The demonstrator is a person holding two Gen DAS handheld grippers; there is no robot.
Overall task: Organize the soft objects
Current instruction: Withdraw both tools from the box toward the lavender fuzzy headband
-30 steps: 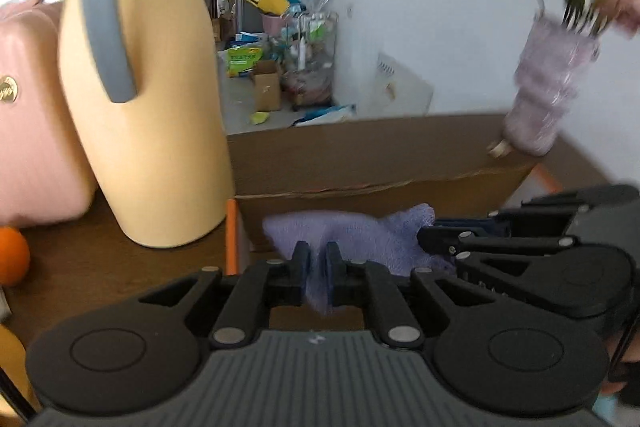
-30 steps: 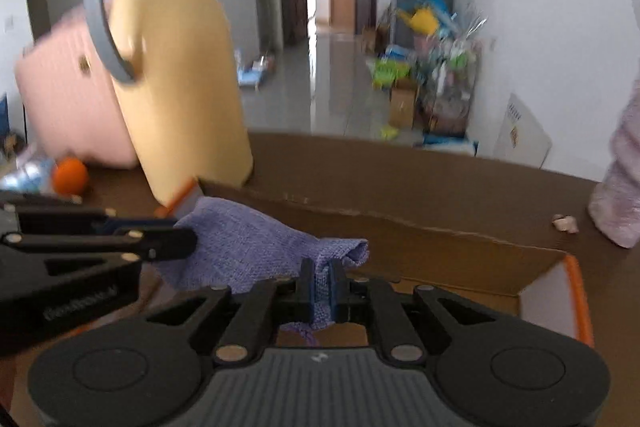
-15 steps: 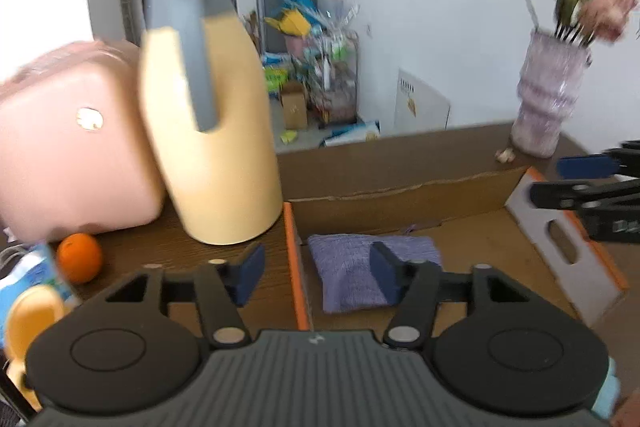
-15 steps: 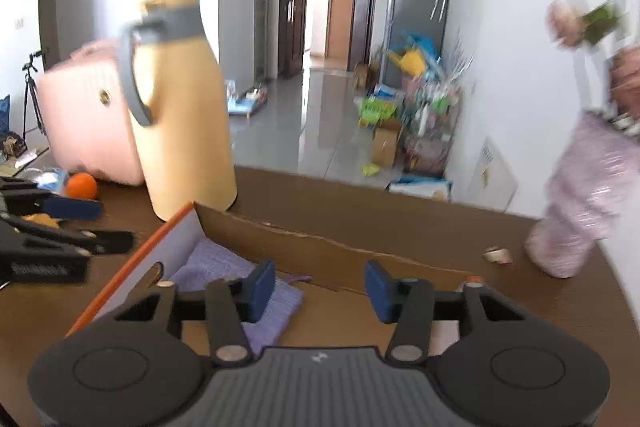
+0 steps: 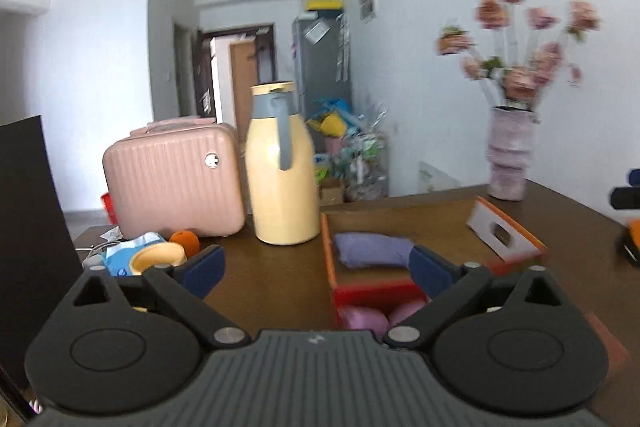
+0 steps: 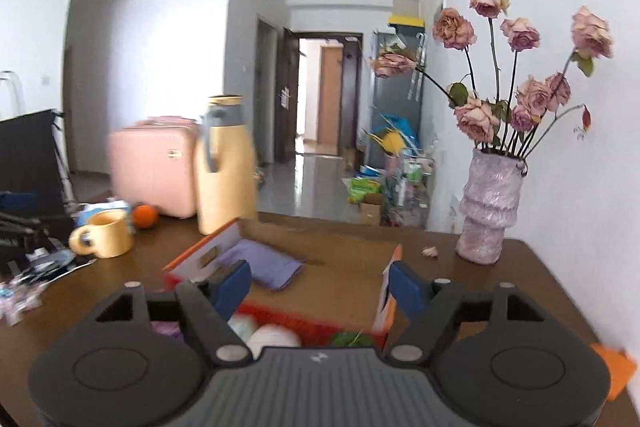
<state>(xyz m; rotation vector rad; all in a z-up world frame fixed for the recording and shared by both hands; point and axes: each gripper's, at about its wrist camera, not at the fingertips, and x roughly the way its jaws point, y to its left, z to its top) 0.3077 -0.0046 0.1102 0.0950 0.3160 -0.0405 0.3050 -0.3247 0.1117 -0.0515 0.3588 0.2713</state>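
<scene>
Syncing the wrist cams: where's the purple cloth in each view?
Left wrist: purple cloth right of centre, inside the cardboard box, near its left wall.
Right wrist: purple cloth left of centre, same box corner.
Shared landmark: yellow jug behind the box.

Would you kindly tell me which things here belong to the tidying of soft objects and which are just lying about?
Belonging to the job:
- folded purple cloth
- open cardboard box with orange edges
- soft pink and pale bundles in front of it

Just lying about:
- yellow thermos jug
- pink suitcase
- orange fruit
- yellow mug
- vase of dried roses
</scene>
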